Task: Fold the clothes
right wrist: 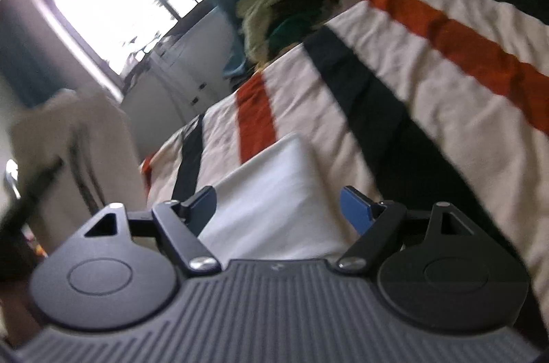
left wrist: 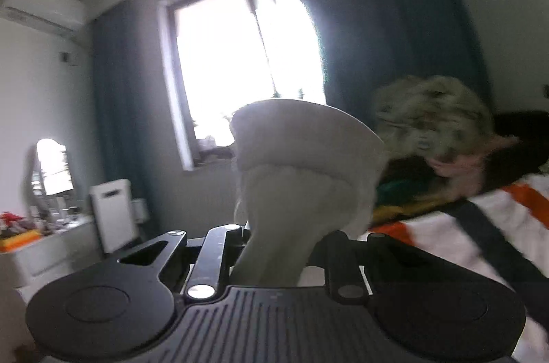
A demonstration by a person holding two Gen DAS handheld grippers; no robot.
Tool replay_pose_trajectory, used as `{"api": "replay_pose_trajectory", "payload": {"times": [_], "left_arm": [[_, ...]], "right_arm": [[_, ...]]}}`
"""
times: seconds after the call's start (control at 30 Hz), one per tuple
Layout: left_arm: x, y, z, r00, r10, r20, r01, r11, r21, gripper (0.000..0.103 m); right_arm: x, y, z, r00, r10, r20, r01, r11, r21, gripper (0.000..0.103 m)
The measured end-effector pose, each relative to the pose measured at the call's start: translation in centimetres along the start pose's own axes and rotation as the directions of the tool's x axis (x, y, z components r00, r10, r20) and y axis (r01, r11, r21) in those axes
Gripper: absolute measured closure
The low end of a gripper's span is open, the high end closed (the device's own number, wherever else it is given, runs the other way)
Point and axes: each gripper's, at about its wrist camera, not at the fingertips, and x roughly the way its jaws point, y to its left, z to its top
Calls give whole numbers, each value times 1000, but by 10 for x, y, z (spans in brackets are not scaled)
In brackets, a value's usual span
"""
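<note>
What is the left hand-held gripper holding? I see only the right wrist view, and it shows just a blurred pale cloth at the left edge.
Observer: The left hand-held gripper is shut on a cream garment.
Operator: Is the cloth bunched or flat?
Observer: Bunched; it bulges ahead of the jaws.
Operator: What is behind it?
Observer: The window, with a mirror far left.

The bed cover (right wrist: pixel 394 81) is white with broad orange and black stripes; a plain white folded cloth (right wrist: pixel 274 191) lies on it. The bunched garment (left wrist: pixel 302 164) is cream. Curtains (left wrist: pixel 377 20) are dark teal, the right gripper's pads (right wrist: pixel 357 212) blue
</note>
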Motion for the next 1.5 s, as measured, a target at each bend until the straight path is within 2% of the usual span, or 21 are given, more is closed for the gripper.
{"api": "replay_pose_trajectory", "payload": {"times": [0.07,0.17,0.3,0.4,0.43,0.47,0.5,0.53,0.7,0.73,0.8,0.87,0.9,1.0,1.07,1.17,1.2,1.23,1.3,1.4,1.5], "left_arm": [[-2,-54,-18,998,-54,-22,55,997,49,86],[-11,-120,-58,985,-136,-109,151,978,145,86],[-24,-153,-88,980,-140,-141,167,964,205,86],[-19,-143,-94,974,-139,-180,176,962,210,73],[-14,-133,-97,967,-147,-209,192,957,216,55],[-10,-122,-101,959,-155,-238,209,953,221,25],[-5,-112,-105,950,-162,-268,226,948,226,11],[-7,-103,-109,940,-179,-292,249,942,226,5],[-36,-68,-115,882,-293,-368,401,878,261,0],[-35,-56,-115,870,-309,-384,418,875,243,1],[-37,-36,-117,861,-306,-406,418,881,222,1],[-36,-17,-118,868,-293,-400,396,895,204,1],[-35,-5,-118,881,-278,-383,373,906,202,0],[-27,14,-125,912,-189,-364,287,927,239,0],[-16,20,-126,923,-130,-363,233,938,257,0],[-10,29,-127,915,-125,-384,232,941,245,0],[-9,32,-126,911,-134,-390,239,942,235,0],[-8,34,-126,909,-140,-393,244,943,226,0],[-5,36,-127,906,-152,-396,250,946,208,0],[-5,36,-130,903,-178,-390,266,946,184,0],[-5,38,-131,910,-167,-379,249,952,178,0]], "right_arm": [[-4,-15,7,999,-10,30,8,999,54,21],[-3,-34,11,999,-20,40,15,991,133,20],[4,-52,12,999,53,-5,-50,975,218,20],[13,-48,9,987,151,-49,-135,962,236,20],[17,-45,7,980,187,-63,-167,957,236,20],[20,-42,6,972,222,-77,-198,951,237,20],[22,-40,5,965,246,-89,-218,946,241,20],[22,-37,3,960,263,-102,-232,942,243,20],[29,-31,-8,931,322,-172,-267,922,281,20],[31,-30,-11,925,330,-187,-268,917,295,20],[36,-29,-17,919,334,-210,-261,914,311,20],[42,-23,-20,922,318,-221,-246,922,299,20],[45,-20,-22,924,310,-225,-240,926,290,20],[58,-9,-29,923,293,-251,-225,937,269,20],[68,2,-34,938,240,-251,-178,953,244,21],[78,18,-39,961,160,-225,-123,978,171,20],[79,23,-39,970,127,-208,-103,987,122,24],[80,28,-39,977,94,-190,-82,994,73,28],[81,39,-38,988,34,-148,-38,999,-22,48],[64,43,-34,997,62,-41,-65,997,-53,61],[39,53,-29,990,109,86,-100,990,-100,65]]}}
